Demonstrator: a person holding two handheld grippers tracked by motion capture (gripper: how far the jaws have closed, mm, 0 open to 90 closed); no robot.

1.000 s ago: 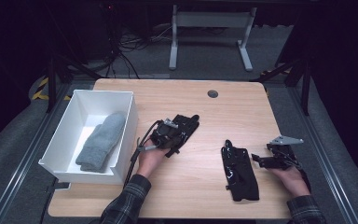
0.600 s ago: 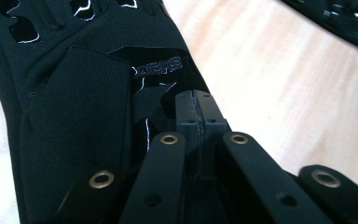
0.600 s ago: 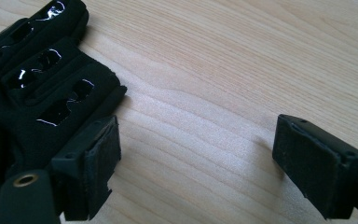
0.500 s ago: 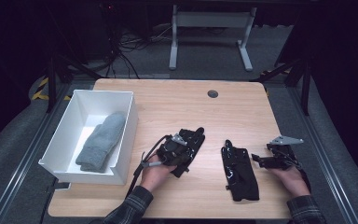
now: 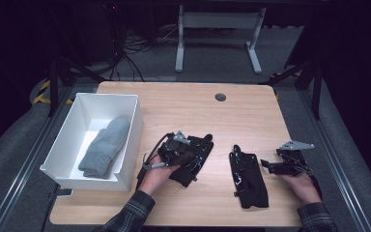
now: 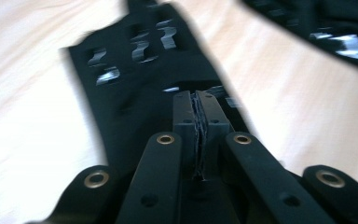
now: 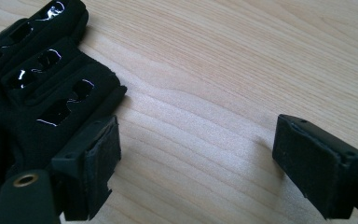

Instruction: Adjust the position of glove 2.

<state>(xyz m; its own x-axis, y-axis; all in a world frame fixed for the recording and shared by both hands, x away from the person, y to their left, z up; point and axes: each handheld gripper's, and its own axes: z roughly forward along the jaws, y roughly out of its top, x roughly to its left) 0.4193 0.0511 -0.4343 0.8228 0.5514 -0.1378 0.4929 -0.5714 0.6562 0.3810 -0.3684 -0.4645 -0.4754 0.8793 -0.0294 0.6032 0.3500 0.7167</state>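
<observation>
Black glove (image 6: 135,79) pinched between left claw (image 6: 196,109) jaws.

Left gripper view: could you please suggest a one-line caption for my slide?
The left tool, jaws shut on a black fabric glove with glossy patches, above the light wooden table.

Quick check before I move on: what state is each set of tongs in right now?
Left tongs: closed, pinching a black glove on the table.
Right tongs: open, holding nothing, beside the other black glove.
</observation>
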